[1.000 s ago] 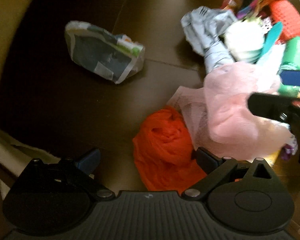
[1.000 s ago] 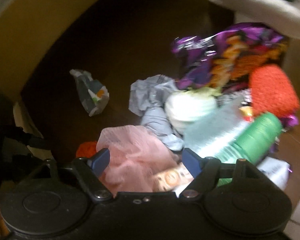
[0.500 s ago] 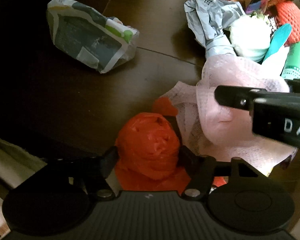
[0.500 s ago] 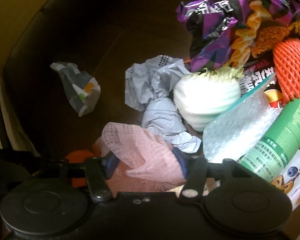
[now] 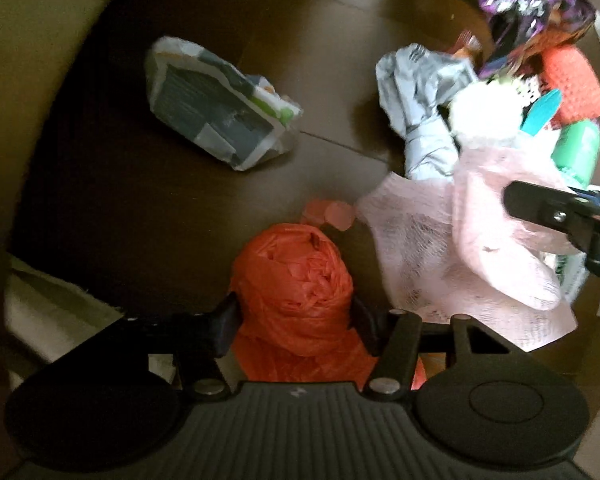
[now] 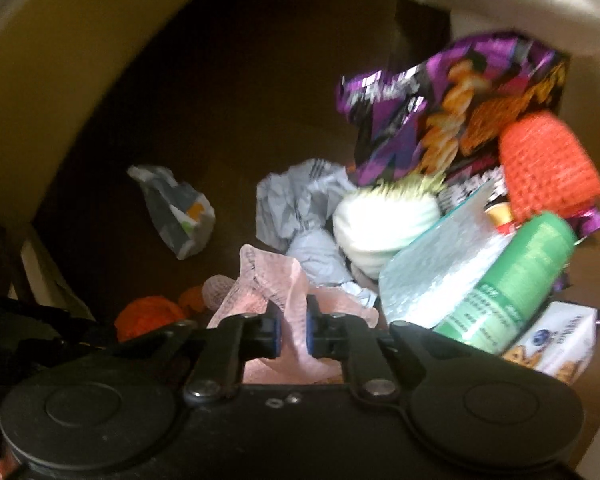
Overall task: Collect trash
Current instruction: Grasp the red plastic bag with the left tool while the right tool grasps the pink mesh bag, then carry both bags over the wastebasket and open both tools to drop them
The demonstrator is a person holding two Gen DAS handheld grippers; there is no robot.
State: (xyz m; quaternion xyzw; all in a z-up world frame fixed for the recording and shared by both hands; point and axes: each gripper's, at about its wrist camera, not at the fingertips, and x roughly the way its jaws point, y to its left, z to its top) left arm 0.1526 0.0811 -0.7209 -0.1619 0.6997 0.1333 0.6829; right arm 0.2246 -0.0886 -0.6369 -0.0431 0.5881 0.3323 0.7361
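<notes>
Jaws closing: left gripper (image 5: 294, 316) clamps orange bag (image 5: 296, 280), right gripper (image 6: 292, 330) pinches pink mesh (image 6: 276, 280)

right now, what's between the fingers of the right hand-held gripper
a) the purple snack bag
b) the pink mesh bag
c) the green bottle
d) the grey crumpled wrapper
b: in the right wrist view the right hand-held gripper has the pink mesh bag pinched between its pads as its jaws close, while the green bottle lies off to the side.
</notes>
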